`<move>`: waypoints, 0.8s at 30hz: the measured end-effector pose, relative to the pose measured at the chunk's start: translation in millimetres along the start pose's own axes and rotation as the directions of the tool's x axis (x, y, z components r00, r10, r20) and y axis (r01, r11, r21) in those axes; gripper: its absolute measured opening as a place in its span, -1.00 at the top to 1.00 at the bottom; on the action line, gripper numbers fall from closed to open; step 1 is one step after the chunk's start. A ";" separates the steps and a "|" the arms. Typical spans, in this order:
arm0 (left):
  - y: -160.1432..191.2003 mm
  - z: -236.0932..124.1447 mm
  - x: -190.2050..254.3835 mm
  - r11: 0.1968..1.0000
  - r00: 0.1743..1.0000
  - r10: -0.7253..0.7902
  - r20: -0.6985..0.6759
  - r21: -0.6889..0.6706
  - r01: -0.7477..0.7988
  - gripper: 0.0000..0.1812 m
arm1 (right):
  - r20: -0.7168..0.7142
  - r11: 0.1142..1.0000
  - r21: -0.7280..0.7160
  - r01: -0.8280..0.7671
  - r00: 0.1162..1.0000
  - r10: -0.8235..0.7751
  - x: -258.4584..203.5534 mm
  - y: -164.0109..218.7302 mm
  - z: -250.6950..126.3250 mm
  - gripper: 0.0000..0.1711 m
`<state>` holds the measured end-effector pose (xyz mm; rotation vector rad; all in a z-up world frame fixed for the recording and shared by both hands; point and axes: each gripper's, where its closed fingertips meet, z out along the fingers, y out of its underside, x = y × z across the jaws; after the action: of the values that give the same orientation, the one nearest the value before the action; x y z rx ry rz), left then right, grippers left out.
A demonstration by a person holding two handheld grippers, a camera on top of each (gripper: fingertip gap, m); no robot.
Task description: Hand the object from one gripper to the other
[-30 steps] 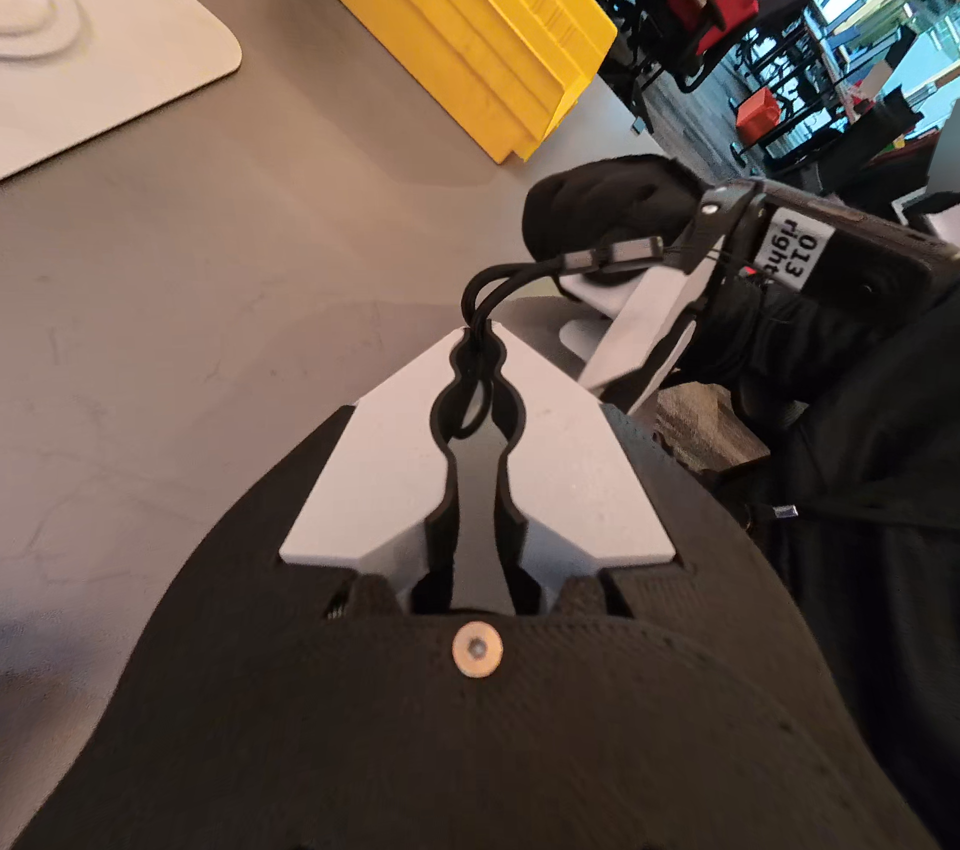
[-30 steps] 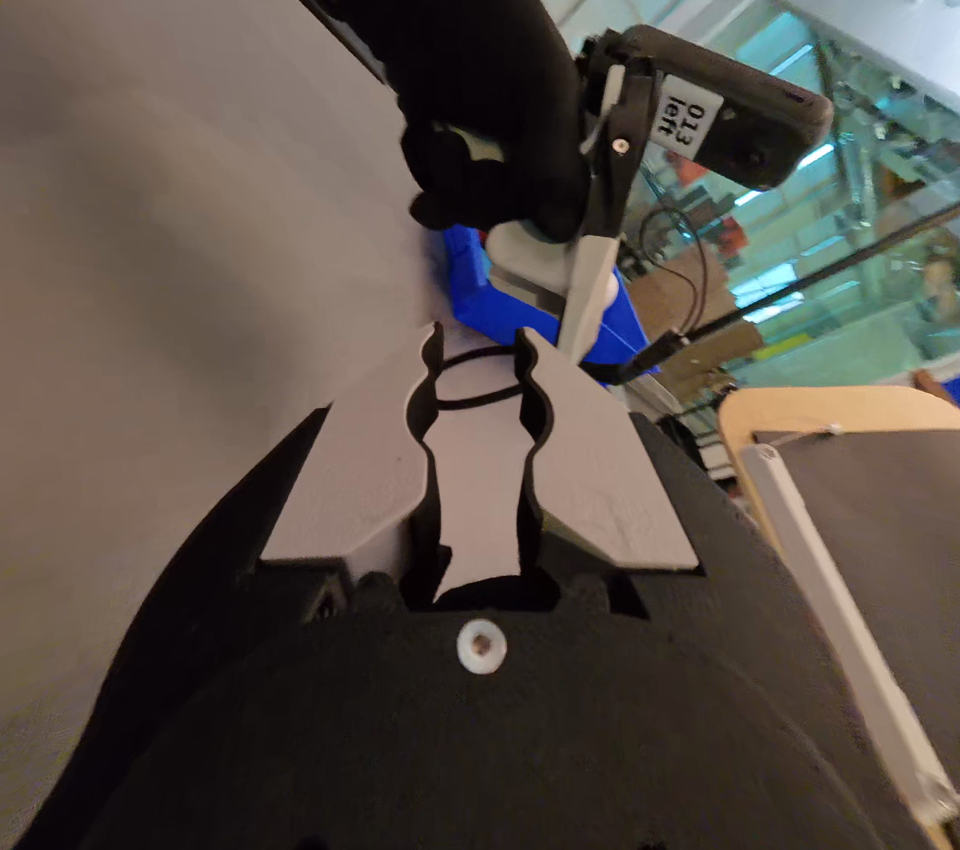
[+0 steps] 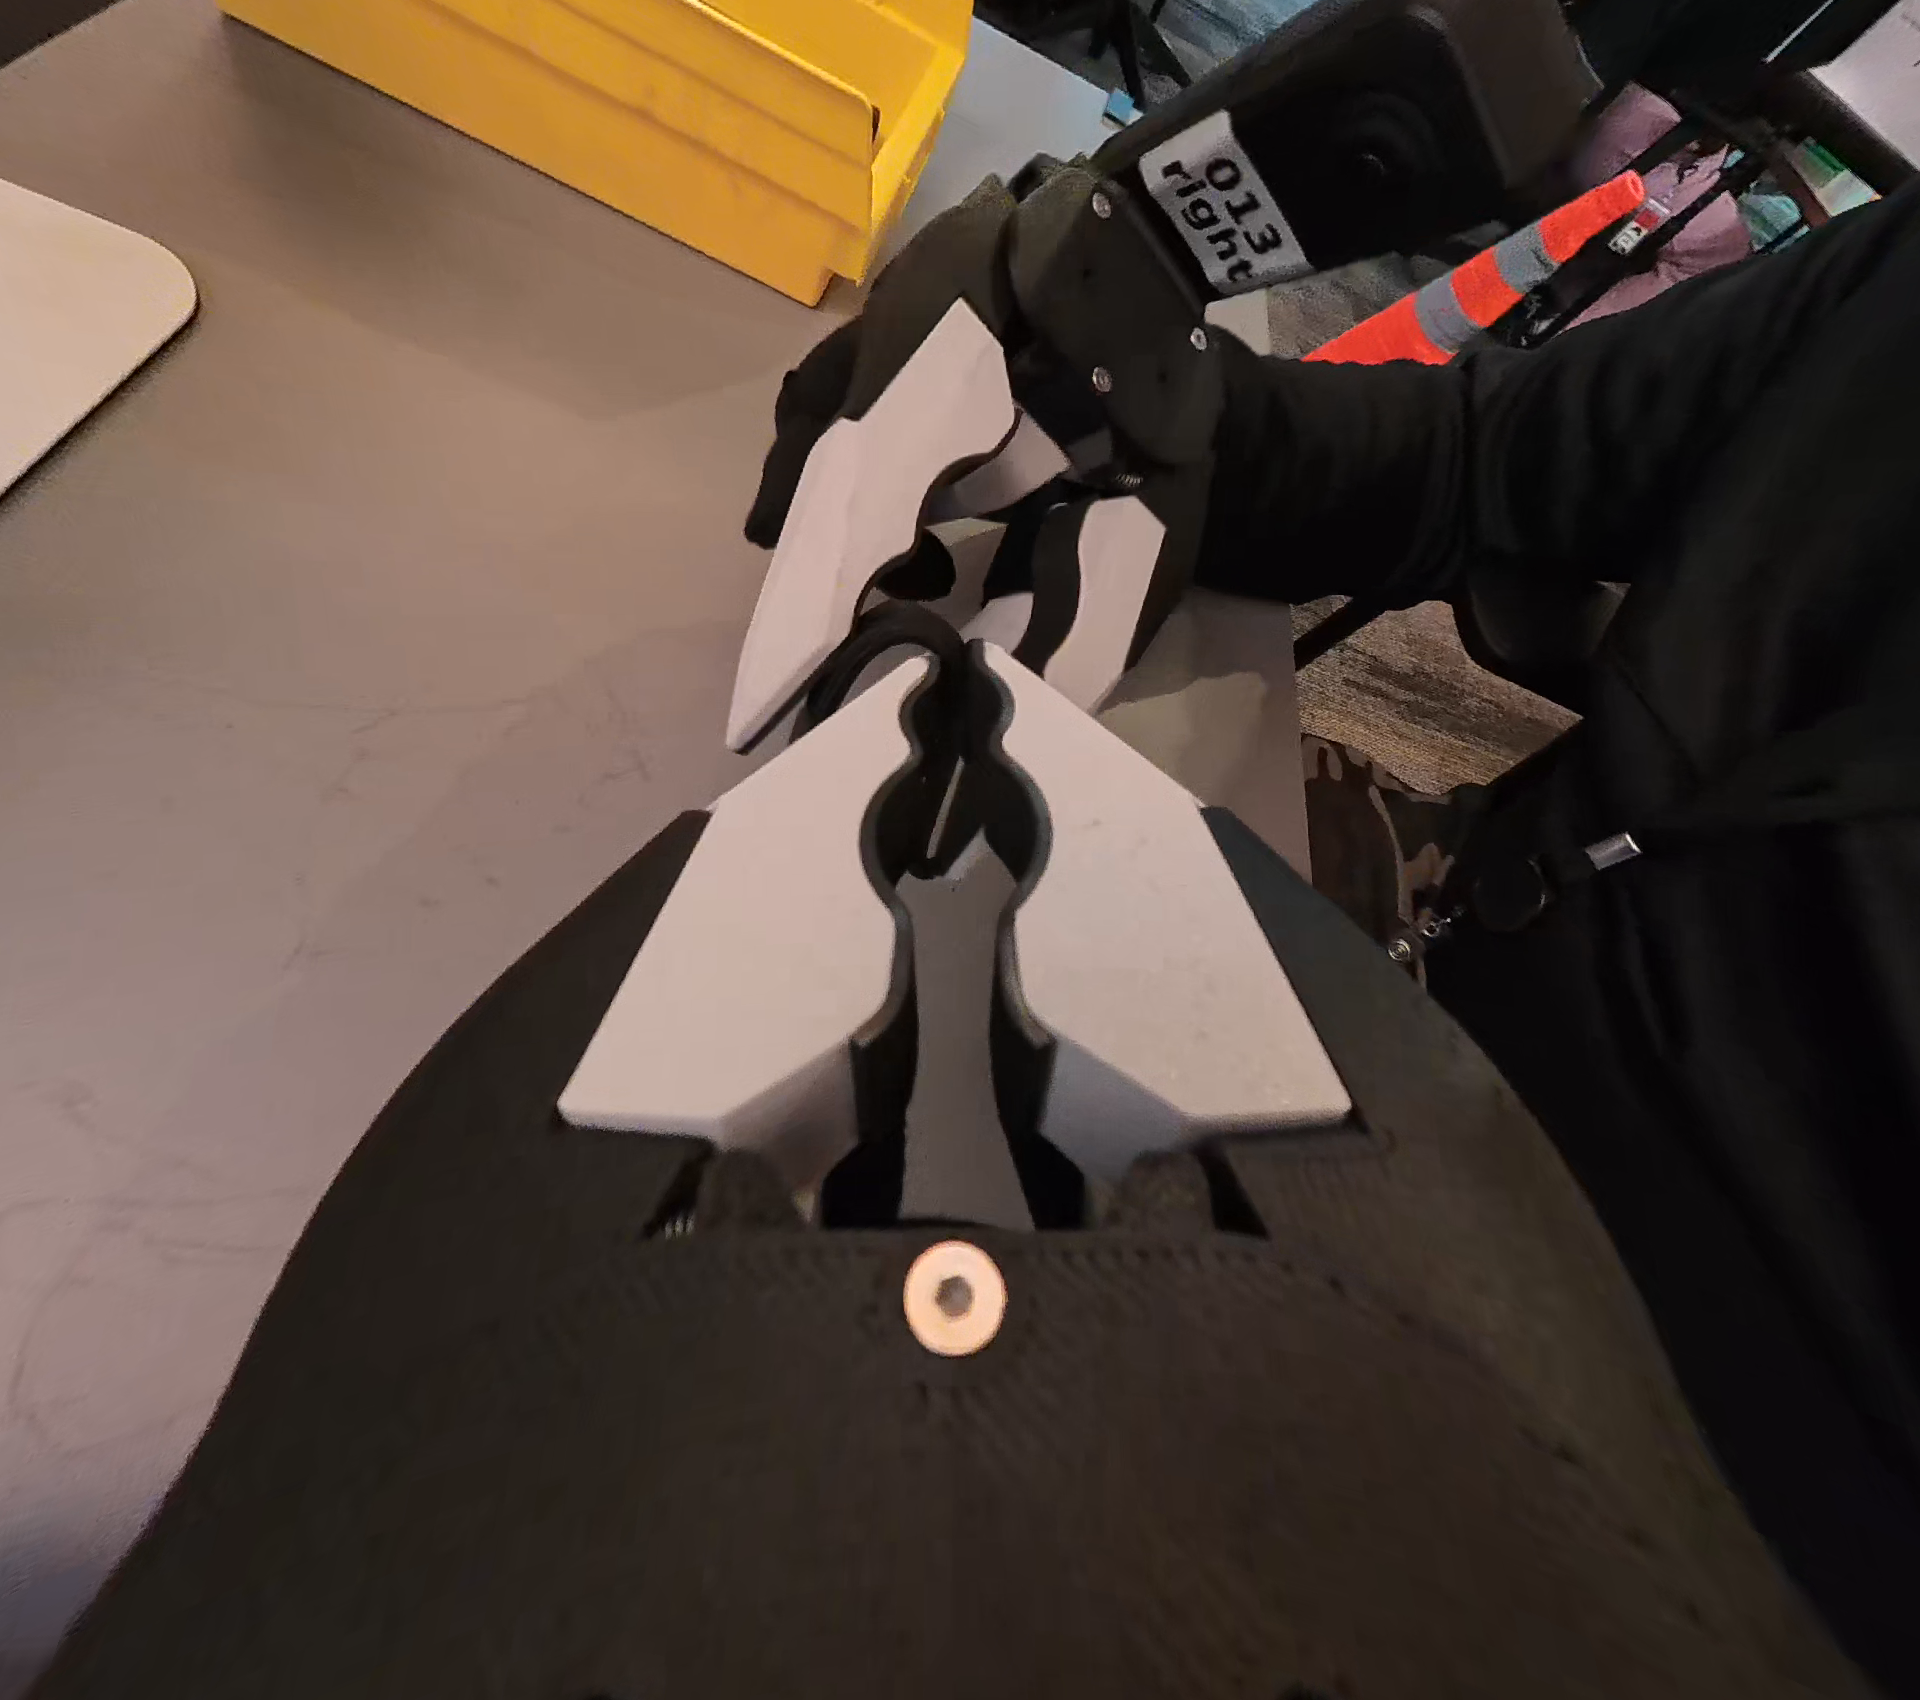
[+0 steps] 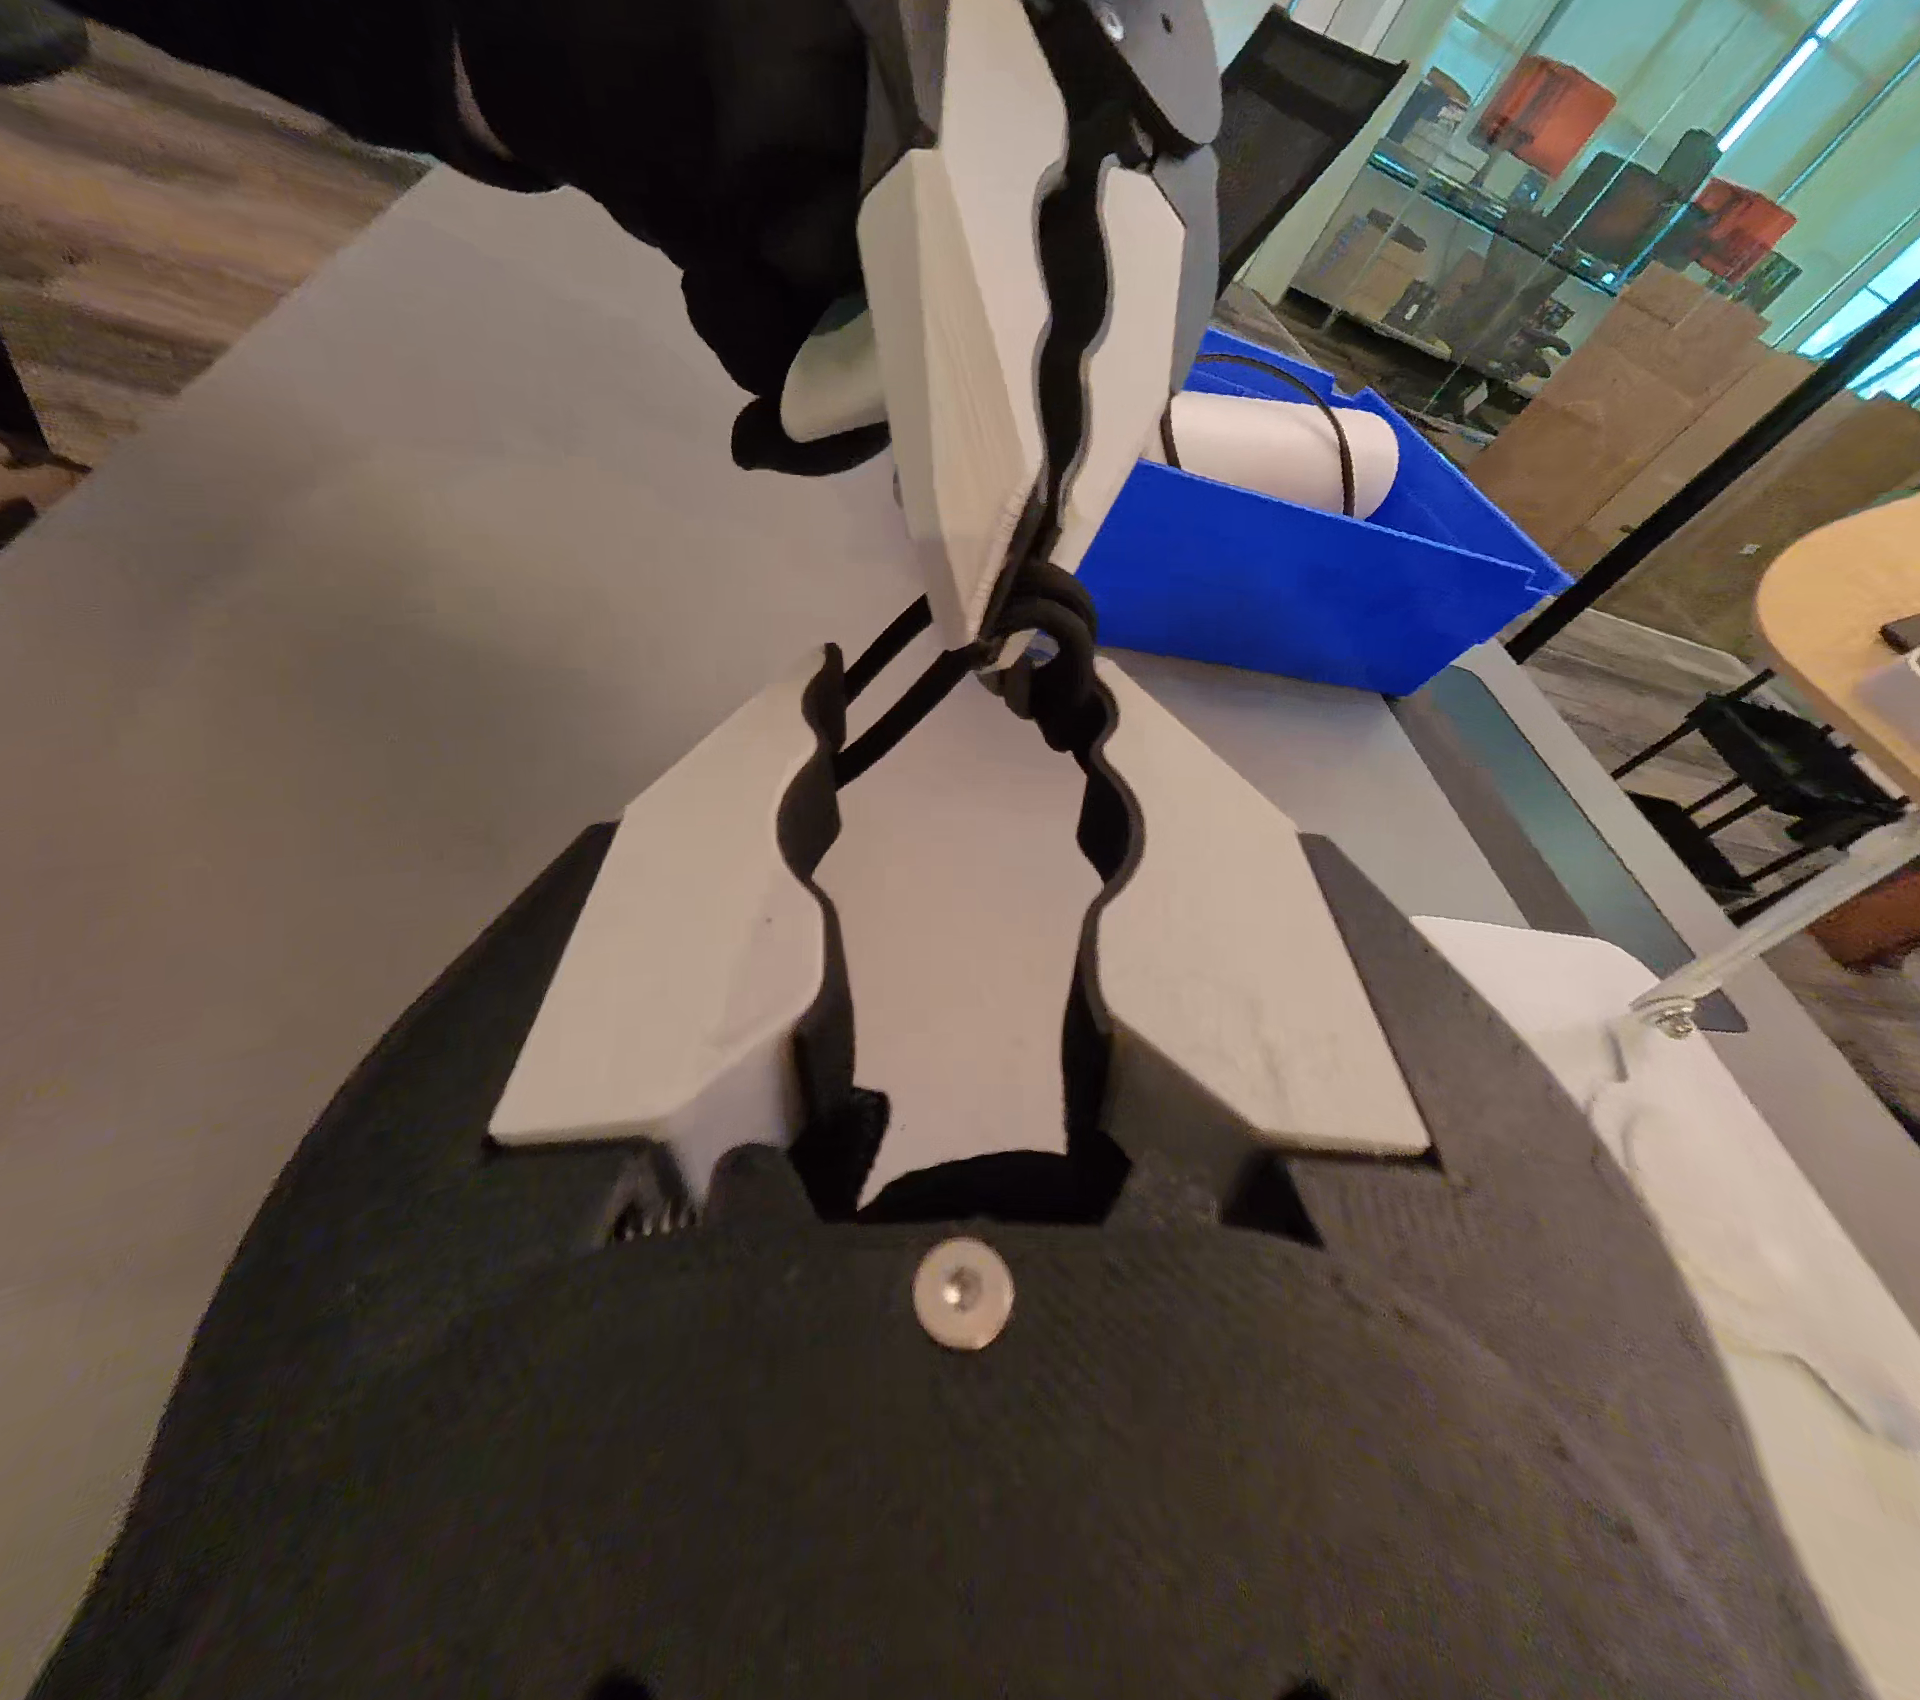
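Over the smooth grey table (image 3: pixel 364 611) we are pinching the thin black looped cord (image 4: pixel 914 705) in our left gripper (image 3: pixel 951 684), pushing it between our right gripper's (image 4: pixel 961 694) wide fingers, where letting go early could drop it.

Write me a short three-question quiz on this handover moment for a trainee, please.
1. True or false: the grey-fingered left gripper is shut on the thin black coiled cable.
2. The grey-fingered right gripper has its jaws: A) open, either side of the cable; B) shut on the cable; C) out of view.
3. In the right wrist view, what colour is the plastic bin on the table behind the grippers?
Key: 1 true; 2 A; 3 blue.
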<state>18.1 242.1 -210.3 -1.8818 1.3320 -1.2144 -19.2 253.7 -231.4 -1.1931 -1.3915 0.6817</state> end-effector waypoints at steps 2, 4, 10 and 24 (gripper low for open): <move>-0.3 0.4 -0.2 1.000 1.000 0.016 0.009 -0.001 -0.016 0.99 | 0.006 1.000 0.002 -0.024 1.000 0.024 0.4 0.4 -0.2 0.60; -0.4 1.5 0.9 0.999 0.999 0.034 0.011 -0.007 -0.034 0.98 | 0.006 0.999 -0.002 -0.042 0.999 0.042 1.2 1.8 0.2 0.74; -2.4 2.5 1.8 0.996 0.996 0.083 0.031 -0.021 -0.082 0.98 | 0.019 0.995 0.006 -0.095 0.995 0.095 1.2 3.1 0.6 0.94; -15.1 -17.3 -11.2 0.985 0.967 0.169 0.191 0.006 -0.173 0.65 | -0.036 0.994 -0.081 -0.068 0.997 0.065 8.5 15.2 1.2 0.97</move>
<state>8.4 259.3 -194.2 -1.7763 1.3390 -0.9349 -15.0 266.6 -242.2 -1.3152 -1.3679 0.6528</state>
